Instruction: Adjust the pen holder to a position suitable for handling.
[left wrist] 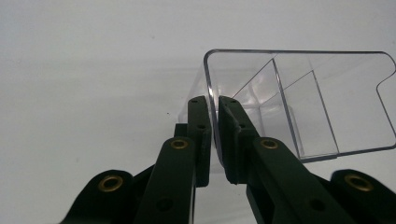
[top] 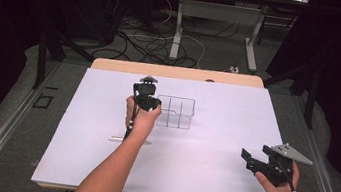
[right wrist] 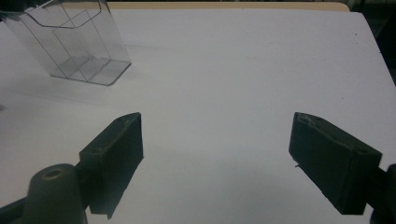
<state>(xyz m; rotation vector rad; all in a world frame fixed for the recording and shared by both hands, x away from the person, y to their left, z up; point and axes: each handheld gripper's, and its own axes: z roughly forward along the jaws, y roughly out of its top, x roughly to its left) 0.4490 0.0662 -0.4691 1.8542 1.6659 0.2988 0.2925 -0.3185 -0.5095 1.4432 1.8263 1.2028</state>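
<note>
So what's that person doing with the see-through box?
A person holds a gripper in each hand at a white table. The left gripper has its jaws shut on one wall of a clear plastic box with dividers inside, which sits near the middle of the table. The right gripper hangs open over bare table, off to the side, holding nothing.

Layout on the table (top: 207, 177): the holder (top: 176, 112) stands near the centre, toward the far edge. The left gripper (top: 146, 101) is at its left wall; the right gripper (top: 256, 156) sits well apart, at the near right.
</note>
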